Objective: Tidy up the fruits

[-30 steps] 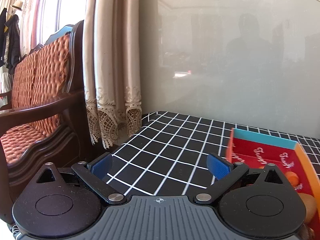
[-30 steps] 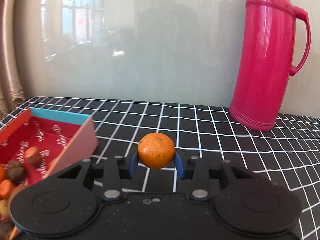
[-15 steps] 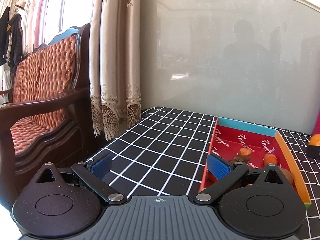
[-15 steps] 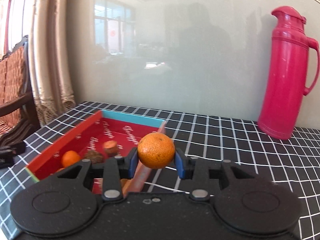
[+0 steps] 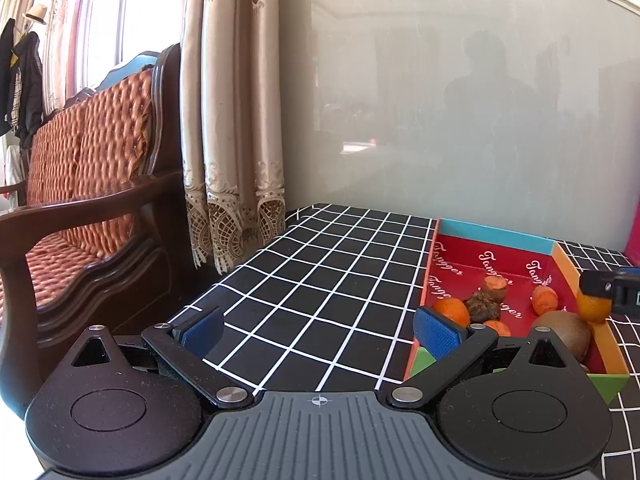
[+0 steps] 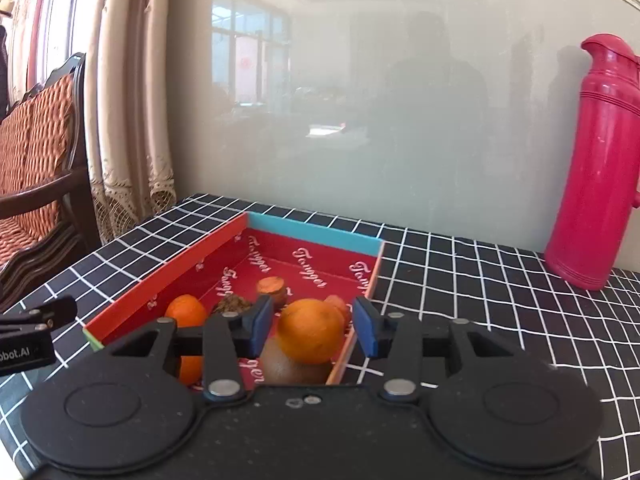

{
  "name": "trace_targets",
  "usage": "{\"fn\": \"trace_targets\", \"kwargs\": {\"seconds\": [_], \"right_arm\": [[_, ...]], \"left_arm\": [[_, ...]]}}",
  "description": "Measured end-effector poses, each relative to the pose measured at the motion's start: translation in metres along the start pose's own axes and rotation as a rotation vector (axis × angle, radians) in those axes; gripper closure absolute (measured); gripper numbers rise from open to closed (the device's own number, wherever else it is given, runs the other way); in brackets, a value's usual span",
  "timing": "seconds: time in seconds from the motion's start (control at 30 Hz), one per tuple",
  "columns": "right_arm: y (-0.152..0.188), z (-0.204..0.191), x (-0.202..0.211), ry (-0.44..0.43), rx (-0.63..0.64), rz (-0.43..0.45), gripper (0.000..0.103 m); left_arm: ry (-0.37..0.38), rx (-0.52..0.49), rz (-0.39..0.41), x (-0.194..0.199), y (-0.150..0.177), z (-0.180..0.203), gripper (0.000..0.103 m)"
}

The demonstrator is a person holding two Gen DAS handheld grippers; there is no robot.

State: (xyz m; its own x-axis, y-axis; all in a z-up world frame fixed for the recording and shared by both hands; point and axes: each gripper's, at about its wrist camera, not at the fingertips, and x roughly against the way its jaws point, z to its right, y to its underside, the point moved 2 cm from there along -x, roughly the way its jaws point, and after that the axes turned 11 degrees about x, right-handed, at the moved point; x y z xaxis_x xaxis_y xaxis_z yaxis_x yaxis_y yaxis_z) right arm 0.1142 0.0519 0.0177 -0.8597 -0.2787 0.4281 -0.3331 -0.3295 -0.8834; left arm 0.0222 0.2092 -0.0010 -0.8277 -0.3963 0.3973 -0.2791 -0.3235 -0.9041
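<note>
A red tray with coloured walls lies on the black checked tablecloth and holds a kiwi, a tangerine and several small fruits. My right gripper hovers over the tray's near right corner. Its jaws are opening. A tangerine sits between the blue pads with a gap on each side, just above the kiwi. In the left wrist view that tangerine shows below the right gripper's fingertip at the tray's right wall. My left gripper is open with nothing in it, over the cloth left of the tray.
A tall pink thermos stands at the back right by the glossy wall. A wooden chair with an orange cushion and a lace curtain are past the table's left edge. Bare cloth lies between tray and thermos.
The right gripper carried the tangerine left until it was over the tray, then its pads parted from the fruit. The left gripper shifted, bringing the tray into its view.
</note>
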Motion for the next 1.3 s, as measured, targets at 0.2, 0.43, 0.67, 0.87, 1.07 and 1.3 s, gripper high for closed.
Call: {"fn": "trace_targets", "kwargs": {"seconds": [0.2,0.43,0.67,0.87,1.07,1.3], "right_arm": [[0.008,0.029,0.021,0.093,-0.022,0.02,0.014],[0.035,0.072,0.056,0.195,-0.106,-0.018,0.0],[0.065,0.098,0.091,0.241,-0.167,-0.045,0.0],[0.077,0.097,0.123,0.256,-0.14,-0.002,0.0],[0.084,0.091,0.15,0.29,-0.106,-0.009,0.0],[0.09,0.085,0.164,0.303,-0.106,0.035,0.0]], "left_arm": [[0.072,-0.009,-0.006,0.009,0.003,0.022,0.003],[0.164,-0.036,-0.035,0.029,0.016,0.058,0.0],[0.239,-0.1,-0.01,0.074,0.028,0.088,0.0],[0.283,-0.098,-0.007,0.107,0.036,0.09,0.0],[0.298,-0.15,0.025,0.136,0.046,0.09,0.0],[0.287,-0.179,0.048,0.142,0.05,0.091,0.0]]}}
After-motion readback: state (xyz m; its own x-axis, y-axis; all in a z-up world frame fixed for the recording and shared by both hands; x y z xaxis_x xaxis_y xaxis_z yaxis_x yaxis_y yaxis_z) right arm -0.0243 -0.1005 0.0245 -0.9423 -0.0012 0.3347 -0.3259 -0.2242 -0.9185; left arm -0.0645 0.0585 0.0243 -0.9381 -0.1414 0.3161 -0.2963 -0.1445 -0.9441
